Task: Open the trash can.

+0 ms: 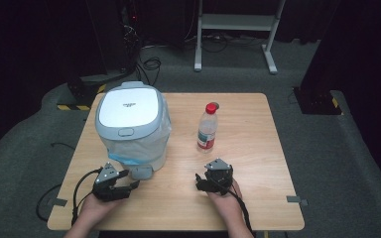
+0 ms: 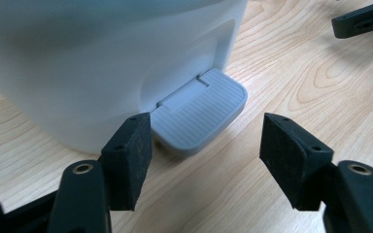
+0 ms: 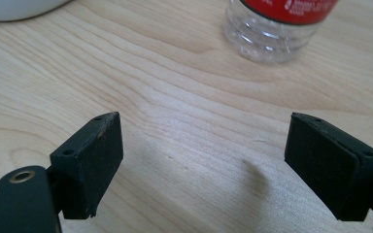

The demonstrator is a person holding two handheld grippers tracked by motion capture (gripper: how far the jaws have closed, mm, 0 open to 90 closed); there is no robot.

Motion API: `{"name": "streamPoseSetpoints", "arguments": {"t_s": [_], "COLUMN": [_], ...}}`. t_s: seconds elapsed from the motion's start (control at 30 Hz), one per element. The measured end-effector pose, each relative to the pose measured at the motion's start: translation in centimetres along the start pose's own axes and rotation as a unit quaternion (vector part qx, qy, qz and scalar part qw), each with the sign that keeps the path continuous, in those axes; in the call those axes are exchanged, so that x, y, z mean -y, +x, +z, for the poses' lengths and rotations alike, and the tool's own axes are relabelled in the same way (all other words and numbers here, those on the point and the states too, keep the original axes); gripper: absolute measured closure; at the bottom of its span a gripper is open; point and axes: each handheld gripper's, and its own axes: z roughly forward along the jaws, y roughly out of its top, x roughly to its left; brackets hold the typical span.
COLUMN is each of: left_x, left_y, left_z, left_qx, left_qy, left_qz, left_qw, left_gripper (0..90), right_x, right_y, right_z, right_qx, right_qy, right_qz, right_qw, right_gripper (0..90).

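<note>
Item: white plastic pedal bin [image 1: 133, 121], grey ribbed foot pedal [image 2: 200, 112] facing me.

High view: my left gripper [image 1: 129, 186] nears it; right gripper [image 1: 202, 182] idles. Left gripper view: jaws apart, empty, table edge well clear. Right gripper view: jaws apart before 1 clear red-labelled bottle [image 3: 272, 29].

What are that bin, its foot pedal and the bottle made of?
Bin: probably matte plastic, smooth pale shell. Pedal: grey moulded plastic, by its ribbed top. Bottle: clear, thin plastic, glossy, see-through ridged base.
</note>
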Motion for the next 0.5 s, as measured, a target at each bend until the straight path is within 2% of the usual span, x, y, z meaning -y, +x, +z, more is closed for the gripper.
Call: {"name": "streamPoseSetpoints", "arguments": {"t_s": [0.03,0.17,0.37,0.5], "left_x": [0.0,-0.1,-0.2,-0.2], "left_y": [-0.1,-0.6,-0.7,-0.6], "left_z": [0.1,0.7,1.3,1.5], "left_qx": [0.0,0.004,0.005,0.008], "left_qy": [0.001,0.011,-0.004,-0.004], "left_qz": [0.003,0.019,0.012,0.009], "left_qw": [1.0,0.9998,0.9999,0.9999], "left_gripper": [37.5,38.8,42.8,47.2], "right_x": [0.0,0.2,0.3,0.3], "right_y": [0.2,0.4,0.6,1.1], "right_z": [-0.2,-0.6,-1.4,-1.5], "right_qx": [-0.001,-0.008,-0.013,-0.012], "right_qy": [-0.007,-0.012,-0.027,-0.026], "right_qz": [-0.009,-0.008,-0.01,-0.018], "right_qw": [0.9999,0.9999,0.9995,0.9994], "right_gripper": [13.8,13.4,10.9,10.9]}}
